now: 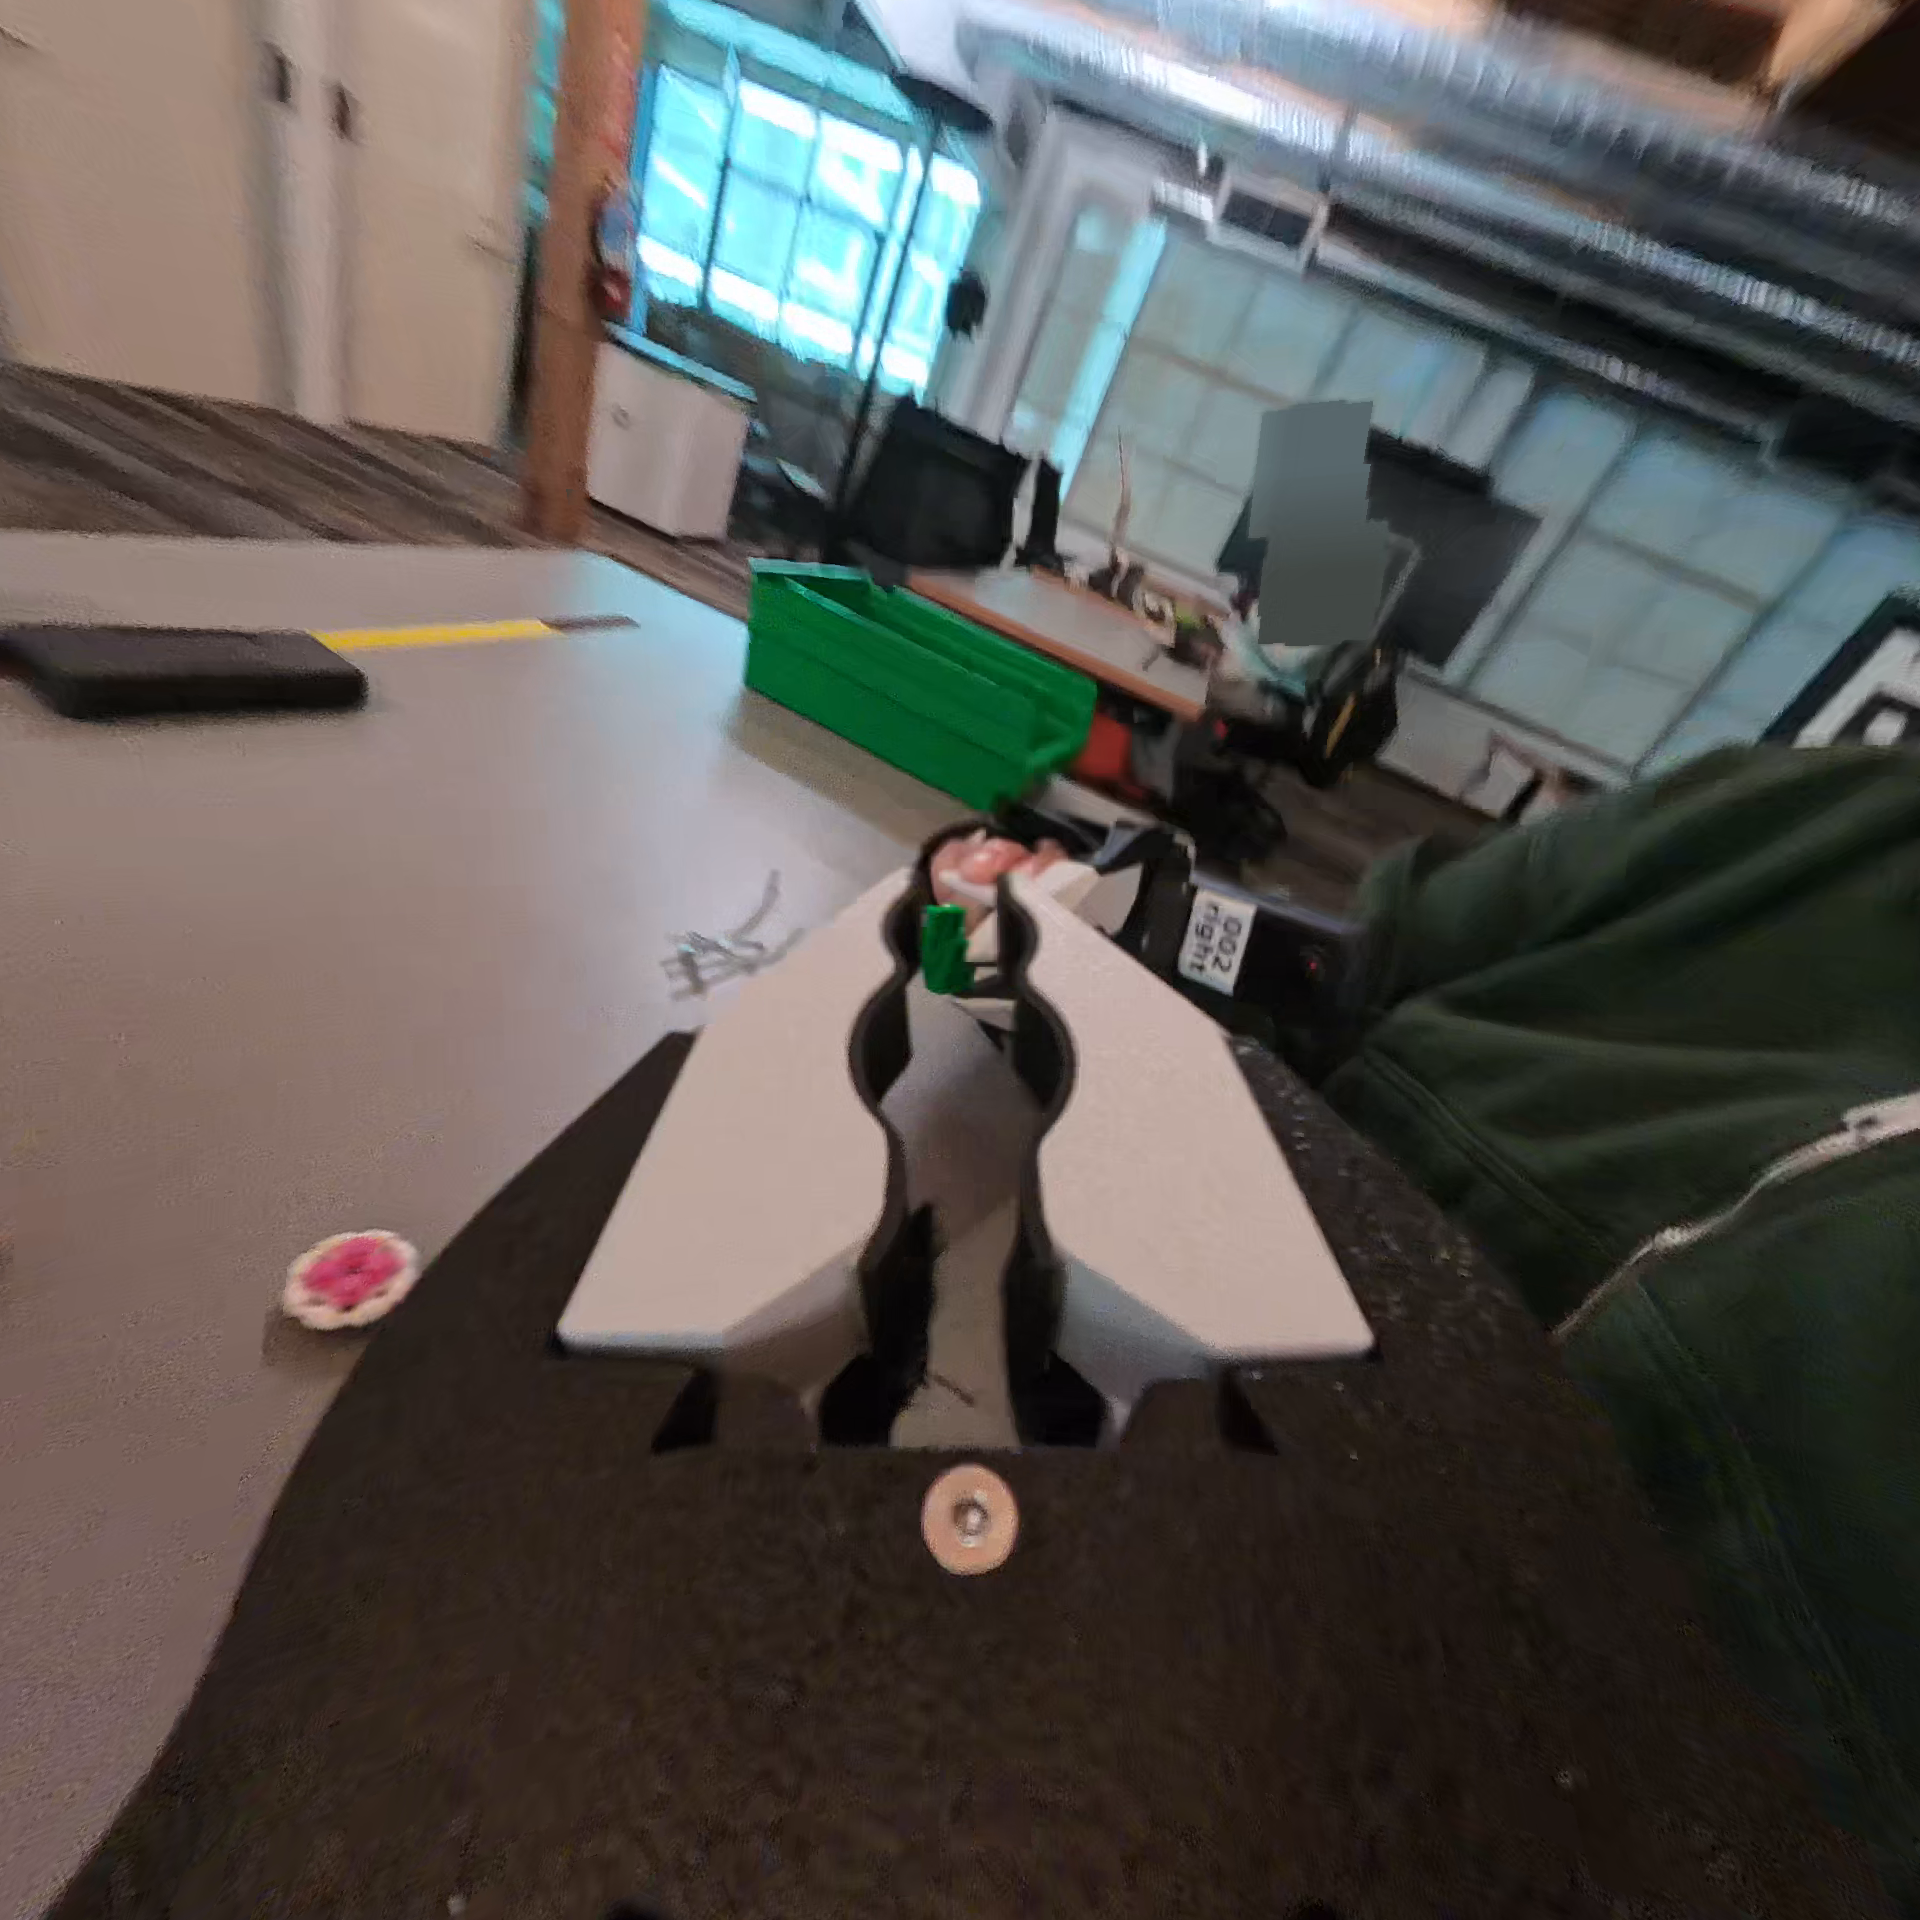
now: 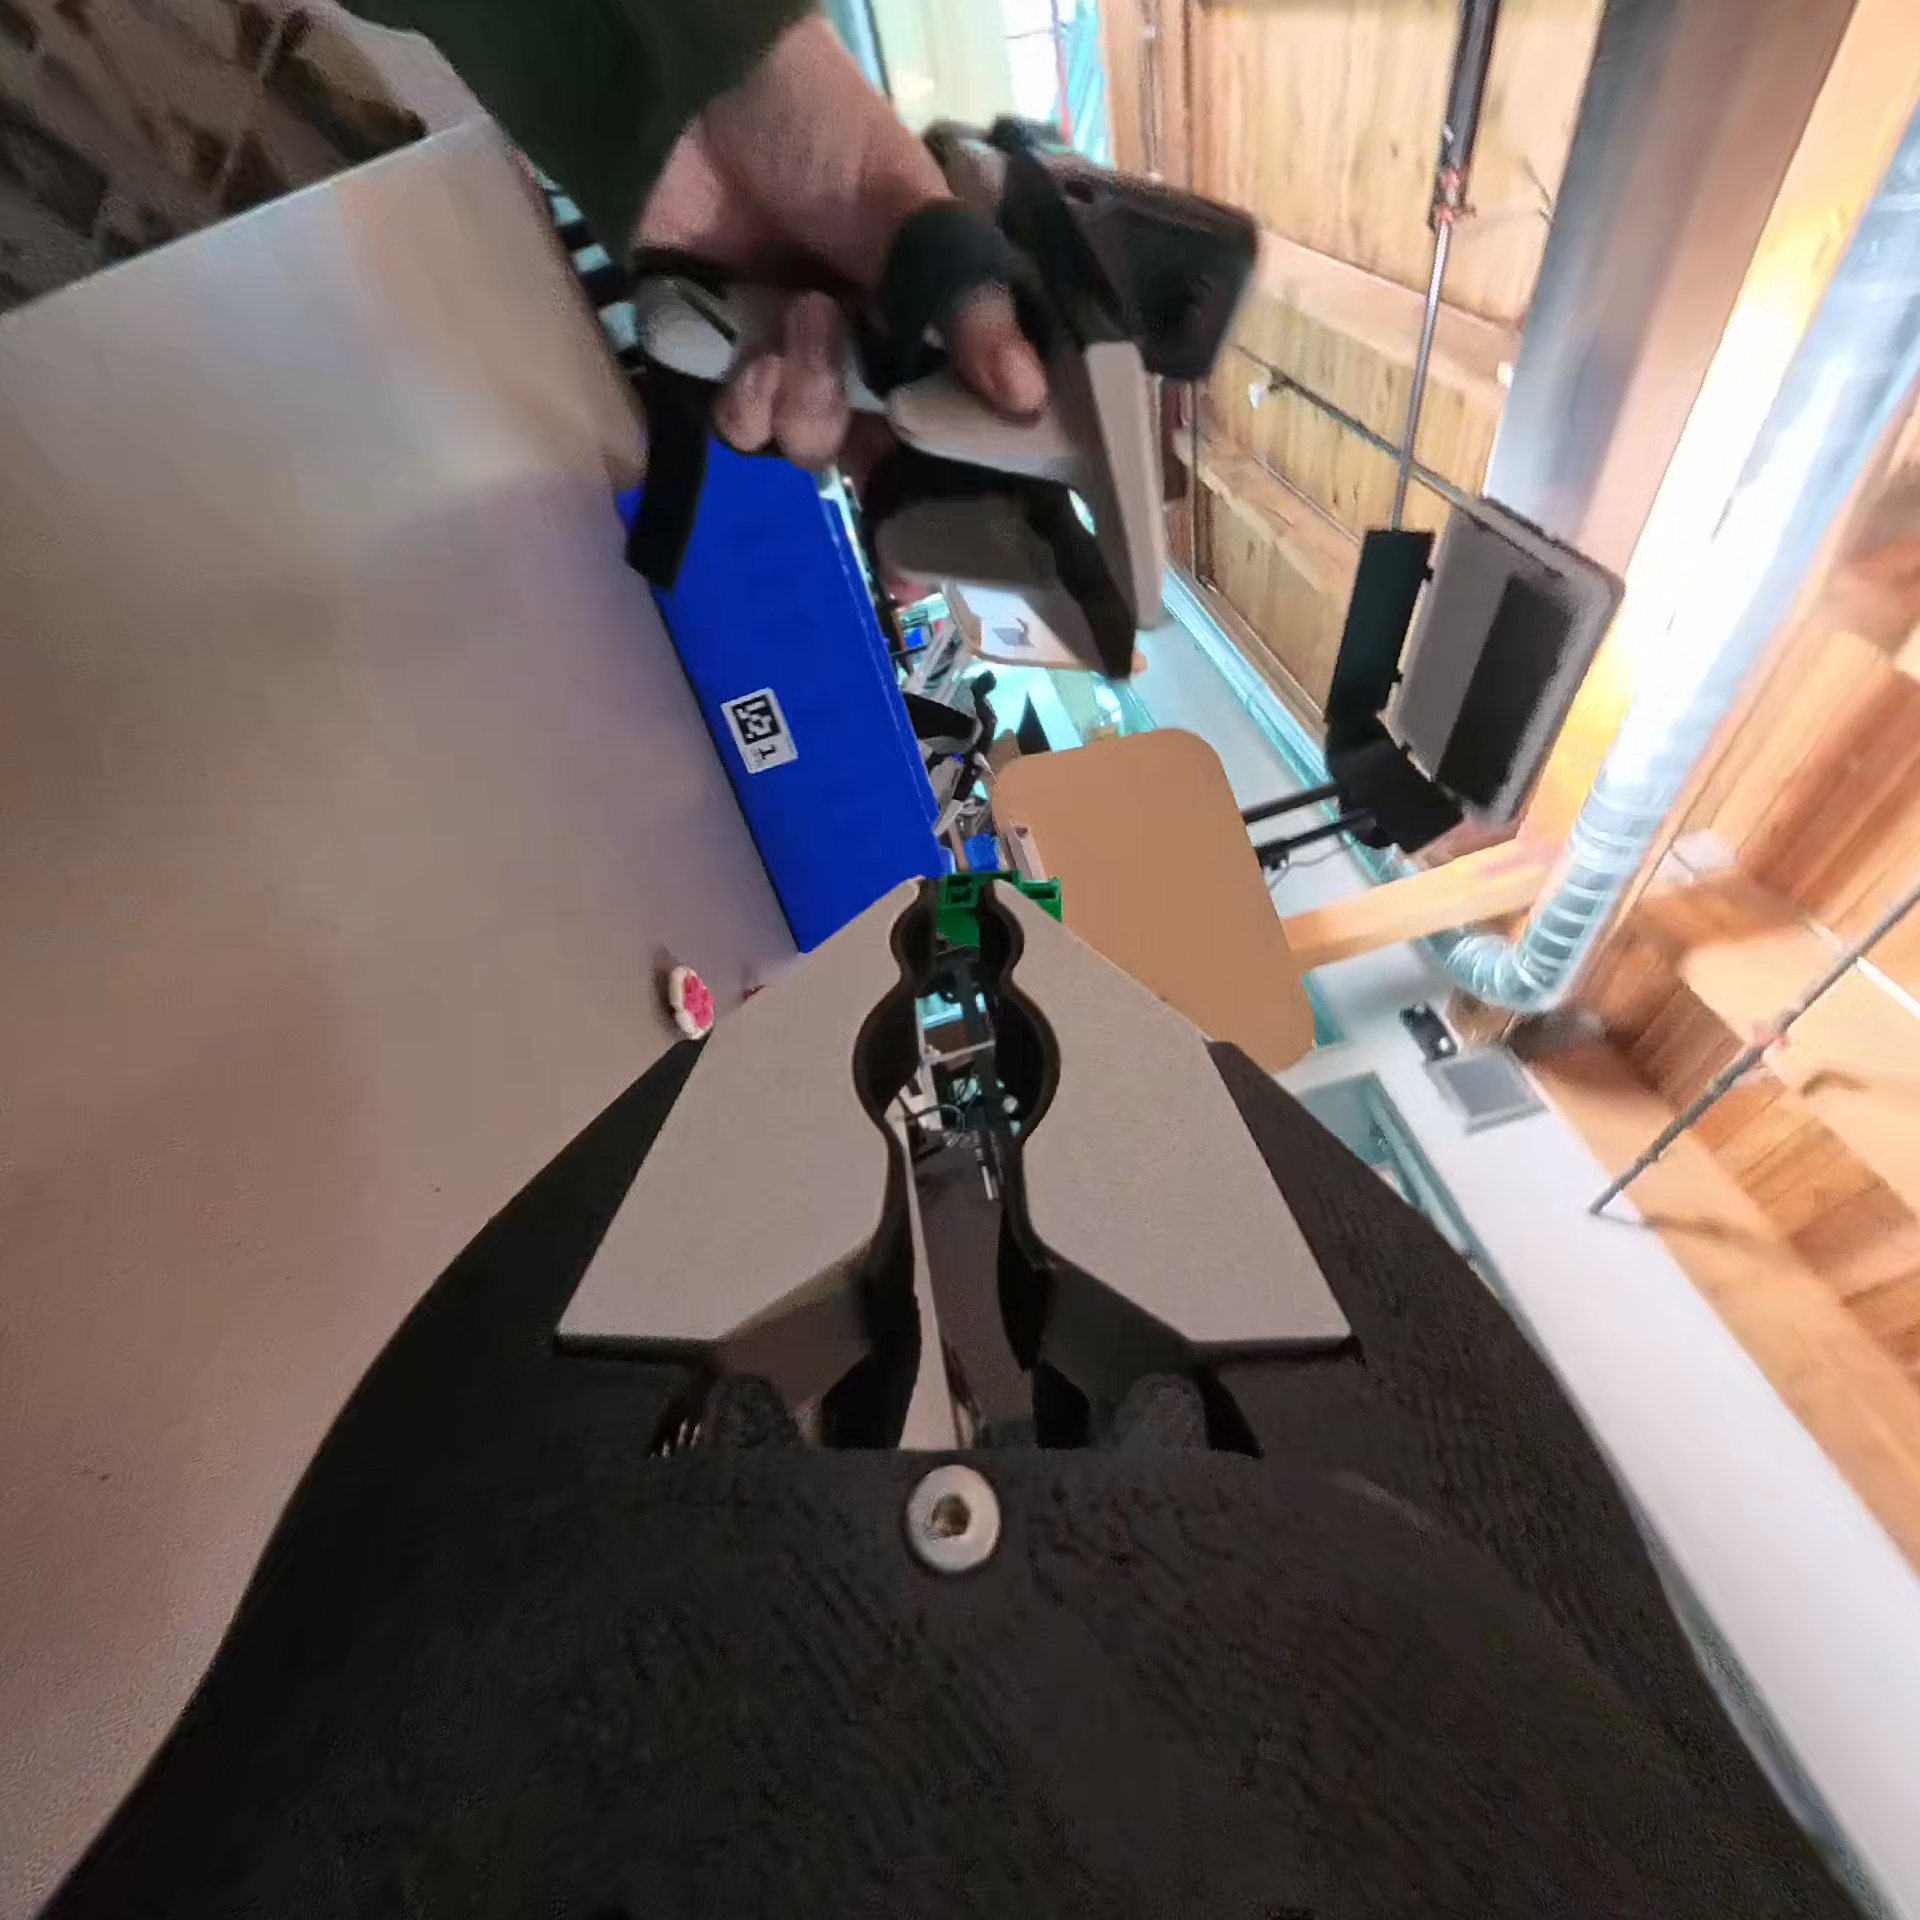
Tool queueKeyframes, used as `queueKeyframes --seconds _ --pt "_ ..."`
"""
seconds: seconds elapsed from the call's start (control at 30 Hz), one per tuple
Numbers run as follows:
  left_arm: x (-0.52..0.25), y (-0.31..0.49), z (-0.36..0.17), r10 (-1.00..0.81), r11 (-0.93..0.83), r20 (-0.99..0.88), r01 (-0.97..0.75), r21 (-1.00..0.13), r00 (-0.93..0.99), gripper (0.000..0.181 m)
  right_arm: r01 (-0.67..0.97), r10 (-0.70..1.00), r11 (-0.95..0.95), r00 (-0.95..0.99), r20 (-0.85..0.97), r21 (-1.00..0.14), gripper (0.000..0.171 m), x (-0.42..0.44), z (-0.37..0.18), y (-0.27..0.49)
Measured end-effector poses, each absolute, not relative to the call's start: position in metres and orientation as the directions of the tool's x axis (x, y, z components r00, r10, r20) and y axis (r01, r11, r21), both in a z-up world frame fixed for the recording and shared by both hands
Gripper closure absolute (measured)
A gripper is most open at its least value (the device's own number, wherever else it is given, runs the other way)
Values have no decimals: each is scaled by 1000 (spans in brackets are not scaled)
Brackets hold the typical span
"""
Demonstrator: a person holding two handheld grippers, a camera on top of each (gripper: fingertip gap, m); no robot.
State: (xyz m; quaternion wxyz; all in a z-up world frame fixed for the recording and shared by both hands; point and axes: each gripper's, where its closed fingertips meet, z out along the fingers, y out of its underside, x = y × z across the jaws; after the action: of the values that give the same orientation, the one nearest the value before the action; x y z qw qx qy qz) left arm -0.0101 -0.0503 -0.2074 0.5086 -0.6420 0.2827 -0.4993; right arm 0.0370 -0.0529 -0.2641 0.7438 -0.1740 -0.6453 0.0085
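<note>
My right gripper [image 2: 966, 896] is shut on a small green plastic piece [image 2: 961, 912] held at its fingertips, up off the grey table [image 2: 260, 727]. The view is rolled sideways. My left gripper [image 1: 961, 885] has its jaws close together with a narrow gap, and I see nothing gripped in it. Through that gap I see the green piece [image 1: 943, 948] at the tip of the right gripper, a short way beyond. The left gripper also shows in the right wrist view [image 2: 1039, 488], held in a hand above the table. A pink and white disc [image 1: 348, 1278] lies on the table left of the left gripper.
Green bins [image 1: 904, 696] stand at the table's far edge. A flat black object [image 1: 177, 670] and a strip of yellow tape [image 1: 436, 634] lie far left. Small grey bits [image 1: 727, 945] lie mid-table. A blue bin [image 2: 800, 686] sits nearby. A green sleeve [image 1: 1662, 1039] fills the right.
</note>
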Motion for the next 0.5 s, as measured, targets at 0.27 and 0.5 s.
queueKeyframes --seconds 0.27,0.5 --pt "42 -70 -262 -925 -337 291 -174 -925 243 165 121 191 973 72 979 -199 166 33 -276 -78" --pt "35 -65 -267 -939 -259 221 -121 -958 262 176 131 518 846 36 855 -517 164 30 -279 -67"
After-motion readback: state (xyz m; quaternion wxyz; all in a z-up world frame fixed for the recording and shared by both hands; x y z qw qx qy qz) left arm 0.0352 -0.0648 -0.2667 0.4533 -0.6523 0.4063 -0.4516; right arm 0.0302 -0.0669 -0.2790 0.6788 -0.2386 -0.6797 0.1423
